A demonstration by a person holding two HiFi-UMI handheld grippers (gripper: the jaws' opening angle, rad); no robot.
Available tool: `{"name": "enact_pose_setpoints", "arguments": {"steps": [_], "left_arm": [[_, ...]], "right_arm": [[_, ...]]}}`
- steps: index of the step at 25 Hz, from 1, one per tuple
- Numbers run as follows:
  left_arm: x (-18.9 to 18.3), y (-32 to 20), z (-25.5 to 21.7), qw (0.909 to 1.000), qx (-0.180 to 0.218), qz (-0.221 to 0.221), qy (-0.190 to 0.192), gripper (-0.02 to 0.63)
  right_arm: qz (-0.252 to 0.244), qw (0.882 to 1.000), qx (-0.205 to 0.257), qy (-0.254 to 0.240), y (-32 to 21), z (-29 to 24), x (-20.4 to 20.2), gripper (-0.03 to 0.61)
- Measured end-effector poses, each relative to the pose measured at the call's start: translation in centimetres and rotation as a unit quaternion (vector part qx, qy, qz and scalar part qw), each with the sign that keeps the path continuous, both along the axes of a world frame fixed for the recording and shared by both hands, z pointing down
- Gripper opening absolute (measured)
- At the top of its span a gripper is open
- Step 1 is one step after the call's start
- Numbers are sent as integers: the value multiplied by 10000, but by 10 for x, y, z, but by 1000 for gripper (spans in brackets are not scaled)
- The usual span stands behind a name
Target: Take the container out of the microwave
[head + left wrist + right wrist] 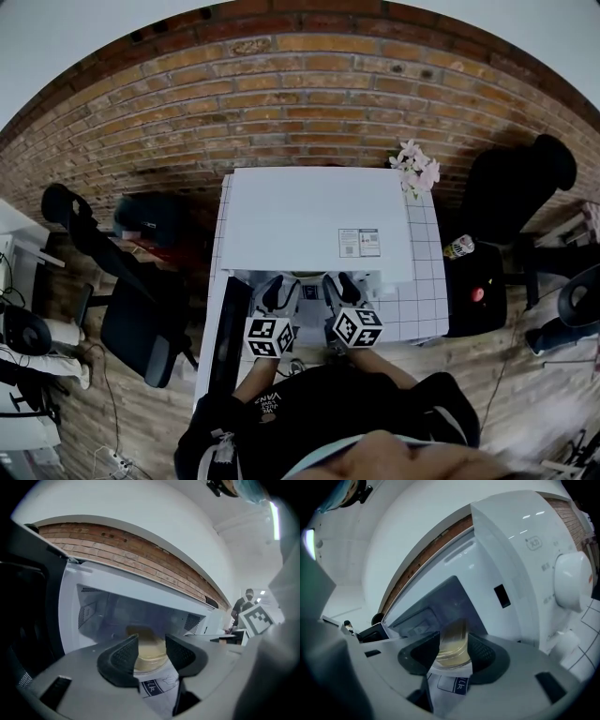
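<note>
The white microwave (319, 220) stands on the table with its dark door (228, 333) swung open to the left. Inside the cavity (117, 611) sits a clear round container (151, 656) of yellowish contents, also seen in the right gripper view (453, 644). My left gripper (281, 295) and right gripper (339, 289) are side by side at the opening. The left gripper's (151, 645) jaws are opening, with the container showing in the gap beyond them. The right gripper's (453, 652) jaws are opening the same way. No pad presses on the container. A white sheet with blue print (157, 686) lies below the jaws.
The microwave's control panel with a round knob (574, 581) is on its right. The white tiled table (427, 291) carries pink flowers (414, 169) at its back right corner. Black office chairs stand left (131, 309) and right (506, 187). A brick wall runs behind.
</note>
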State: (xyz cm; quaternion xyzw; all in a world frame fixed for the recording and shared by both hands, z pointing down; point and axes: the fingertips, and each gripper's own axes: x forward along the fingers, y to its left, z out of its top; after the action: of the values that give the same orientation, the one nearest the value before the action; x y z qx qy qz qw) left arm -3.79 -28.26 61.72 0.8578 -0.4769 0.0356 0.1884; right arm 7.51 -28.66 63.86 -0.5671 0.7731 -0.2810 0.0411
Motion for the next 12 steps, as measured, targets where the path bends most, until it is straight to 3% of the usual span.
{"name": "enact_pose_setpoints", "arguments": {"steps": [5,12], "left_arm": [[-4,-10,12,9994,-255,-192,140,232],[-4,-25,25,9978,-516,-230,356,258]], "right_arm": [[-27,9999,-143,-77,-4,9,-3,178],[77,9991,-224,-361,-17,16,-10,209]]}}
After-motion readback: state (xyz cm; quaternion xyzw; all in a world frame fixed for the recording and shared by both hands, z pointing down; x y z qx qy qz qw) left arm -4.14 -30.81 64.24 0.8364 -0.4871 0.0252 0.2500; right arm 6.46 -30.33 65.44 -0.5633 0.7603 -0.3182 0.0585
